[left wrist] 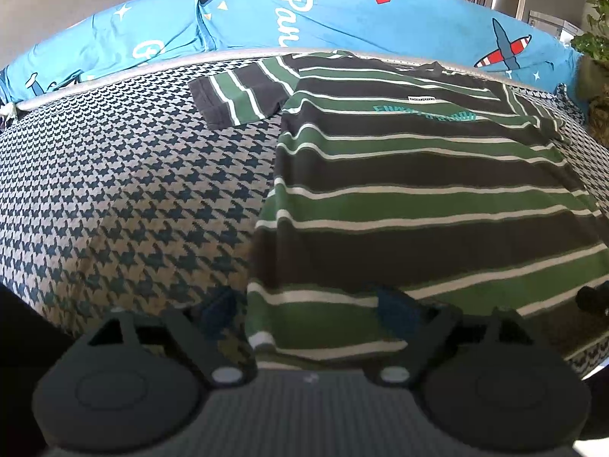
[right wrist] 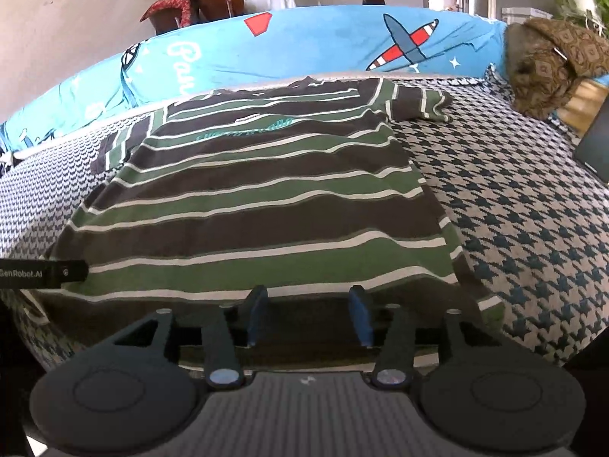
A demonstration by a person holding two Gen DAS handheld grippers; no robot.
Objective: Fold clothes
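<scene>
**Striped shirt spread flat, both tongs at its hem**

A striped shirt [left wrist: 418,175] in green, dark grey and white bands is laid flat on a cover with a houndstooth pattern [left wrist: 125,198]. In the left wrist view the shirt fills the area from 12 o'clock round to 4 o'clock, with its collar at the far end and its hem nearest the camera. One short sleeve [left wrist: 239,95] is spread out toward 11 o'clock. A small white label and teal lettering are seen on the chest, too small to be read.

The left tongs [left wrist: 308,306] are held wide apart at 6 o'clock over the near left corner of the hem: one blue pad is seen over the patterned cover, the other over the shirt. Nothing is gripped between them, and whether the cloth is touched cannot be told.

In the right wrist view the right tongs [right wrist: 310,314] are likewise spread wide at 6 o'clock, both blue pads over the hem, with no cloth pinched between them. The other sleeve [right wrist: 418,104] is seen at 1 o'clock. A black part of the other tool is seen at 9 o'clock, at the shirt's edge.

A blue printed sheet [right wrist: 323,43] is draped behind the shirt, and a brown patterned cushion [right wrist: 552,64] lies at 2 o'clock.
</scene>
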